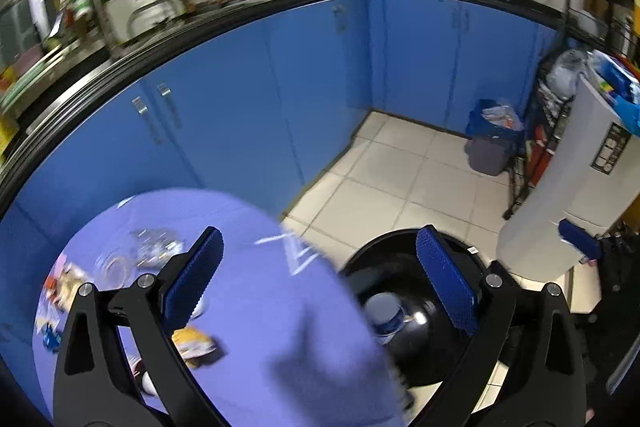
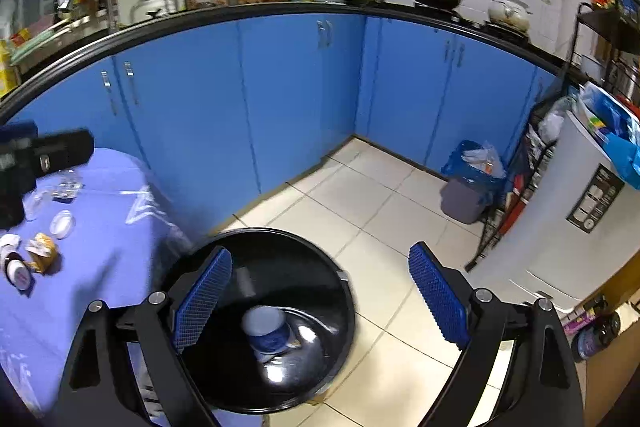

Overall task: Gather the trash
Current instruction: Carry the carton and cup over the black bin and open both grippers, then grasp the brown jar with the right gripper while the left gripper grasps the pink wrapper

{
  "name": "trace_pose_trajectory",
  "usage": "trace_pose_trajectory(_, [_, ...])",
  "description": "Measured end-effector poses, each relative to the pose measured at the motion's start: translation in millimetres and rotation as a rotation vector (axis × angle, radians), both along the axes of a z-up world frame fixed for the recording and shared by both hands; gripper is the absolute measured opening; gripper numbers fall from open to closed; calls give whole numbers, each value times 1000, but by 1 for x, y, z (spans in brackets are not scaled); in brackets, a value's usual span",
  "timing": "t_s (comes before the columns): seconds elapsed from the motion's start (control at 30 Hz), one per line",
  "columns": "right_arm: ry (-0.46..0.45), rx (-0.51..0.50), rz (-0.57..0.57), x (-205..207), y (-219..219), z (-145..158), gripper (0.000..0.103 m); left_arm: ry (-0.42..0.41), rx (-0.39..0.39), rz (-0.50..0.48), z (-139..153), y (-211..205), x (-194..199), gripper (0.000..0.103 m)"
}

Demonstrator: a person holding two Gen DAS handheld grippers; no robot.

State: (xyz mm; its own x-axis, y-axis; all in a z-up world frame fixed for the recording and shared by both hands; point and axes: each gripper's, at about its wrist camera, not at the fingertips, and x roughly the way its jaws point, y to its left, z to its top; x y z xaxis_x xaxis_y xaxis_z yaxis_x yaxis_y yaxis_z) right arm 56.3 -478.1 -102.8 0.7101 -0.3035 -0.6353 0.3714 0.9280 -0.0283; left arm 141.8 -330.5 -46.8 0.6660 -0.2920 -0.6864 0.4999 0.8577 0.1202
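Kitchen floor tiles and a purple-clothed table (image 2: 100,267) are seen below both tools. Left gripper (image 1: 320,283) and right gripper (image 2: 320,299) are spread wide, nothing pinched. Between the right fingers, a black bin (image 2: 264,323) holds one white-and-blue cup (image 2: 268,331). Left of the fingers, wrappers (image 2: 42,253) and lids remain on the table. Risk is judged: the bin sits at the table edge, so a nudge could tip it. Farther off, a blue-lined bin (image 2: 468,183) is heaped full.

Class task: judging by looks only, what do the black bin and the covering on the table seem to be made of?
Bin: probably glossy plastic or a shiny liner; bright highlights glint inside. Table covering: soft matte purple cloth; it drapes over the edge and shows no glare.
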Motion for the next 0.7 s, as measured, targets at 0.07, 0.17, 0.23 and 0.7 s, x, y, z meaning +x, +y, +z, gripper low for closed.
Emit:
trace_pose_trajectory(0.07, [-7,19,31,5,14,3,88,16,6,46,-3,24,4,96])
trace_pose_trajectory(0.17, [-5,32,102,17,45,5,88,27,6,112,-4,60,7,96])
trace_pose_trajectory(0.23, [-2,27,152,22,69,5,88,23,8,152,-4,83,6,96])
trace_pose_trajectory(0.7, [44,31,428,47,199,-3,88,45,35,398,-26,241,-9,96])
